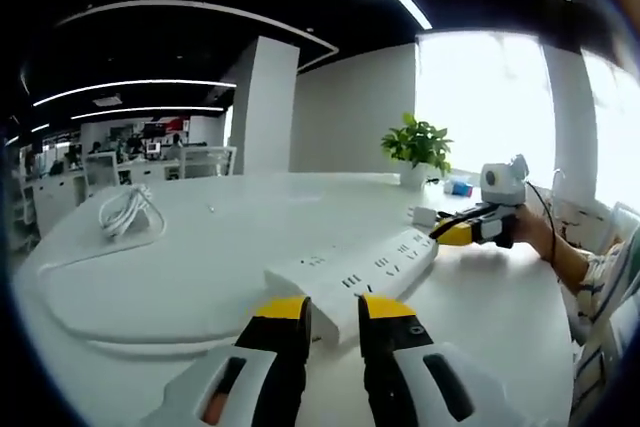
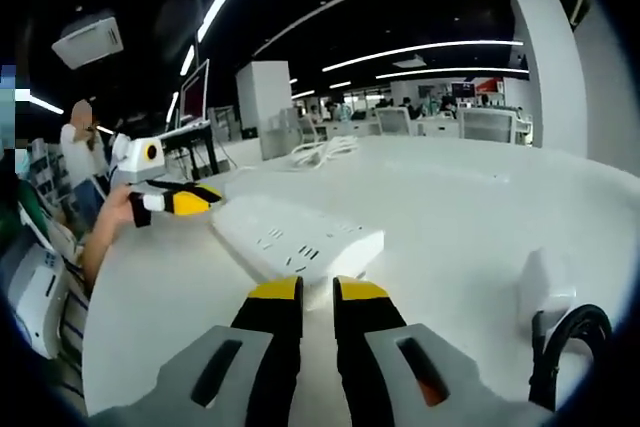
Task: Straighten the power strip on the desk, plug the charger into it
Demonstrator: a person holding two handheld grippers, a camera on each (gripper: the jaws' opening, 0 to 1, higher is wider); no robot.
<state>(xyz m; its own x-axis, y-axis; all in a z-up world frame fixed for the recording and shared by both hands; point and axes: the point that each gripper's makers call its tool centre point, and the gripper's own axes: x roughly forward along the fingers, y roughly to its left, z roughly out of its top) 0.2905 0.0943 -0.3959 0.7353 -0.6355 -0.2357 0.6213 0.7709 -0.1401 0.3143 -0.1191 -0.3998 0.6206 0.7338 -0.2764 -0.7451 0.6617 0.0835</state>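
Left gripper [image 1: 334, 309]: jaws slightly parted, empty, tips at the near end of the white power strip [image 1: 355, 269]. Right gripper [image 2: 317, 292]: jaws slightly parted, empty, tips at the strip's opposite end. The strip lies flat on the white desk [image 1: 200, 267] between both grippers. White charger [image 2: 545, 287] with black cable [image 2: 565, 342] rests beside the right gripper. A coiled white cable [image 1: 125, 212] and potted plant [image 1: 417, 147] sit farther off.

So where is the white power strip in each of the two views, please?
Left gripper view: the power strip lies centre, just beyond this view's jaws, running up to the right toward the other gripper.
Right gripper view: the power strip lies centre, just beyond the jaws, running up to the left.
Shared landmark: the coiled white cable farther back on the desk.
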